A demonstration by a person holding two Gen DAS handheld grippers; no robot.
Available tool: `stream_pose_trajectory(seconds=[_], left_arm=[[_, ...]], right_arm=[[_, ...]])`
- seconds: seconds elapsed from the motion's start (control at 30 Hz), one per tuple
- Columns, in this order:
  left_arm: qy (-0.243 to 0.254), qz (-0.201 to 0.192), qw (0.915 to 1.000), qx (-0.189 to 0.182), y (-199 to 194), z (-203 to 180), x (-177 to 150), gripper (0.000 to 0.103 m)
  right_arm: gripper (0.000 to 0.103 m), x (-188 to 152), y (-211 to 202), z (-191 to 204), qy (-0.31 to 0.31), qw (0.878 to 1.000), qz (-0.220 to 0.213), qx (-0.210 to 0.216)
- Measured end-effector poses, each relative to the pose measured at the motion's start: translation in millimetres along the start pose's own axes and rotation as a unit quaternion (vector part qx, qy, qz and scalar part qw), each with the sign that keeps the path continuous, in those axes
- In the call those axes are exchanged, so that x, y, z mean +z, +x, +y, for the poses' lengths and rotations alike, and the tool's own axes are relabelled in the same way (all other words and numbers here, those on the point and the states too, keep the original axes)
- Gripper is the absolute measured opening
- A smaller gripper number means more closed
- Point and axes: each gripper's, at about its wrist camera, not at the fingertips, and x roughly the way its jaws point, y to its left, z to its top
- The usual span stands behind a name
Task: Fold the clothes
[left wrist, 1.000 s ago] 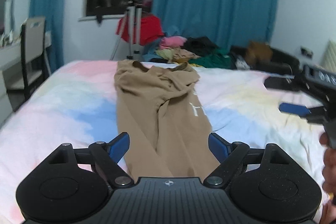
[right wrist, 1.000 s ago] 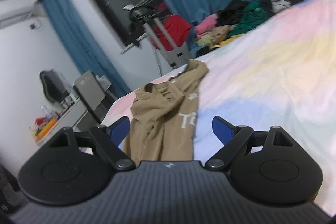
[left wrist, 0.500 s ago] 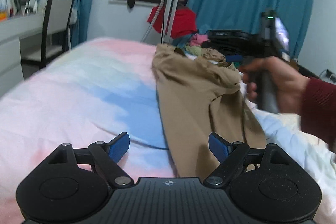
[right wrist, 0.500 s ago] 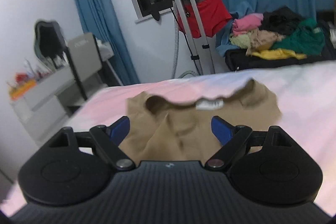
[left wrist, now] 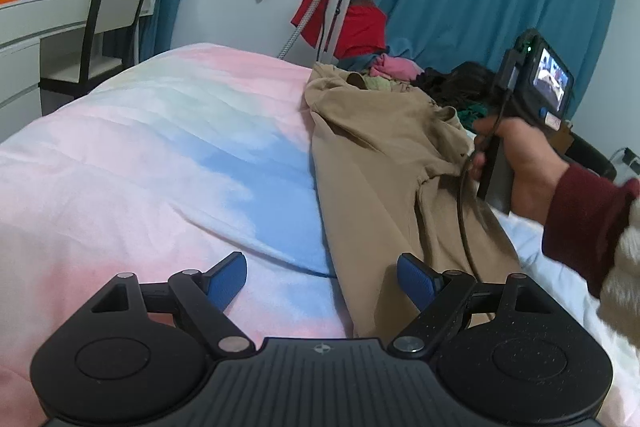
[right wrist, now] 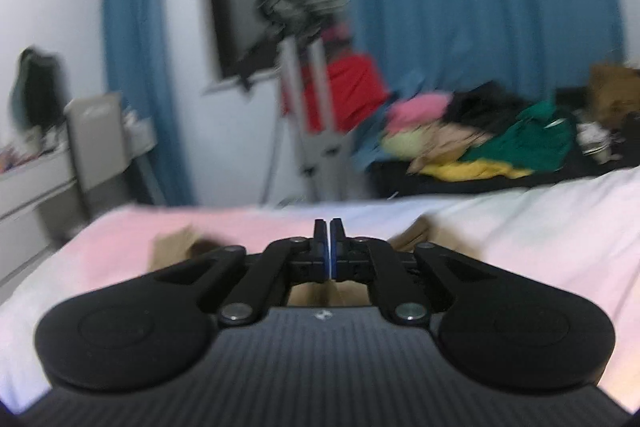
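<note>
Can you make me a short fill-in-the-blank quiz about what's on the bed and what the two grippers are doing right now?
1. The tan cotton garment lies on a pastel pink, white and ____ bedspread.
2. The left gripper is ____.
3. The right gripper is ____.
4. The garment draped behind the grey tripod is ____.

Missing words: blue; open; shut; red

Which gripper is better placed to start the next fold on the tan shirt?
Right. The right gripper is shut at the far collar end of the tan cotton shirt, likely pinching fabric. The left gripper is open at the near hem, holding nothing.
</note>
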Motion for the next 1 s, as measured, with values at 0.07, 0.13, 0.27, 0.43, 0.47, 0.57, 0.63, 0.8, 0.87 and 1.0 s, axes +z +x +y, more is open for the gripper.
stream_pose_trajectory(seconds=[0.07,0.13,0.27,0.43,0.47,0.57,0.63,0.8,0.87,1.0], left_arm=[[0.007,-0.002,1.0,0.002,0.5,-2.2,0.8,0.084],[0.007,-0.001,1.0,0.002,2.0,-0.8,0.5,0.084],[-0.008,0.01,0.9999,0.005,6.7,5.7,1.3,0.084],[-0.002,0.005,0.9999,0.011,2.4,4.0,4.8,0.084],[0.001,0.004,0.9999,0.012,0.0,2.7,5.4,0.084],[0.001,-0.002,1.0,-0.001,-11.9,-0.9,6.1,0.084],[0.005,-0.004,1.0,-0.002,-22.7,-4.8,6.0,0.084],[0.042,-0.011,0.9991,0.001,-56.9,-20.6,-2.8,0.084],[0.041,0.006,0.9991,-0.012,-70.2,-24.0,-8.6,0.084],[0.041,0.045,0.9968,-0.051,-96.2,-34.0,-23.7,0.08]], right_arm=[[0.003,3.1,3.6,-14.8,0.018,1.0,0.009,-0.024],[0.003,4.2,5.6,-30.7,0.039,0.998,0.025,-0.039],[0.006,6.3,-8.7,-55.3,0.074,0.995,0.053,-0.041],[0.009,4.4,-83.8,-56.7,0.074,0.993,0.087,-0.006],[0.015,1.1,-105.6,-56.7,0.086,0.992,0.089,0.004],[0.087,-8.8,-171.1,-56.7,0.123,0.987,0.097,0.034],[0.091,-15.4,-214.7,-56.7,0.147,0.982,0.102,0.054],[0.091,-40.0,-300.6,-53.1,0.186,0.969,0.144,0.077],[0.091,-52.4,-311.8,-52.7,0.197,0.963,0.166,0.079],[0.09,-77.3,-334.3,-52.0,0.216,0.95,0.21,0.085]])
